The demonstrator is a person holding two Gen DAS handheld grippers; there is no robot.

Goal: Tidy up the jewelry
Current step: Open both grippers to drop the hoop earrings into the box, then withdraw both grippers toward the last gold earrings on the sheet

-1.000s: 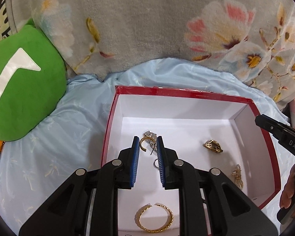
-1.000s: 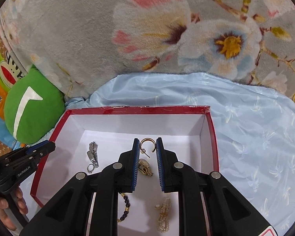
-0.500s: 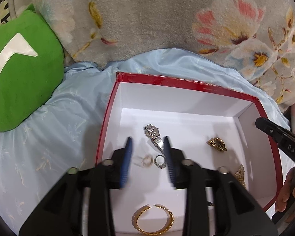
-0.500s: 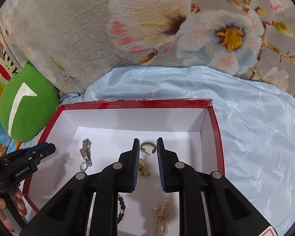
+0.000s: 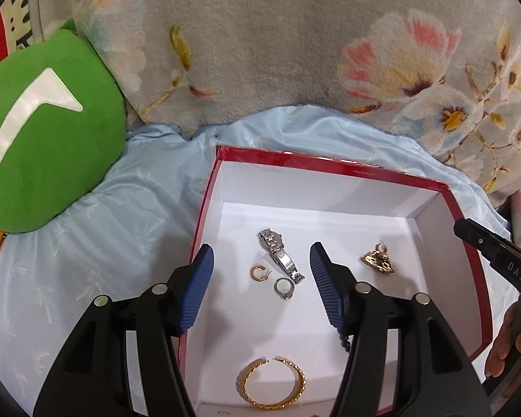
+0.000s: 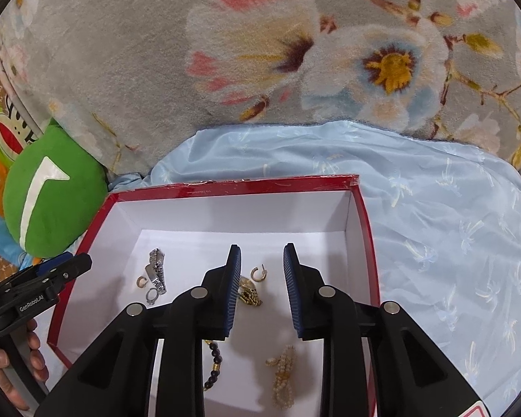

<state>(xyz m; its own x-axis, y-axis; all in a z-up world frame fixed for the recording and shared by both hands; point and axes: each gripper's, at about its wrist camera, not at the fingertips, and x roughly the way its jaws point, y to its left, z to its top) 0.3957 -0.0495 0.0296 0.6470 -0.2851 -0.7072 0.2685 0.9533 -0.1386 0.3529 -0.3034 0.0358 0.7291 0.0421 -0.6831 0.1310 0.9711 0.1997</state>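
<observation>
While you held both grippers over the red box, the silver watch lay flat on its white floor, its long axis running from the far wall toward you and slanting slightly to your right, the case end farther away. A small gold hoop earring lay just left of the band, and a silver ring touched or nearly touched the band's near end. Your left gripper stood wide open above these three, holding nothing, its blue pads well clear of them. Your right gripper was also parted, more narrowly, and gripped nothing; a second gold hoop earring lay on the floor between its fingers, with a gold leaf-shaped piece beside the left finger. Nearer you lay an open gold bangle, a dark bead bracelet and a pearl strand. The box sat on light blue cloth.
</observation>
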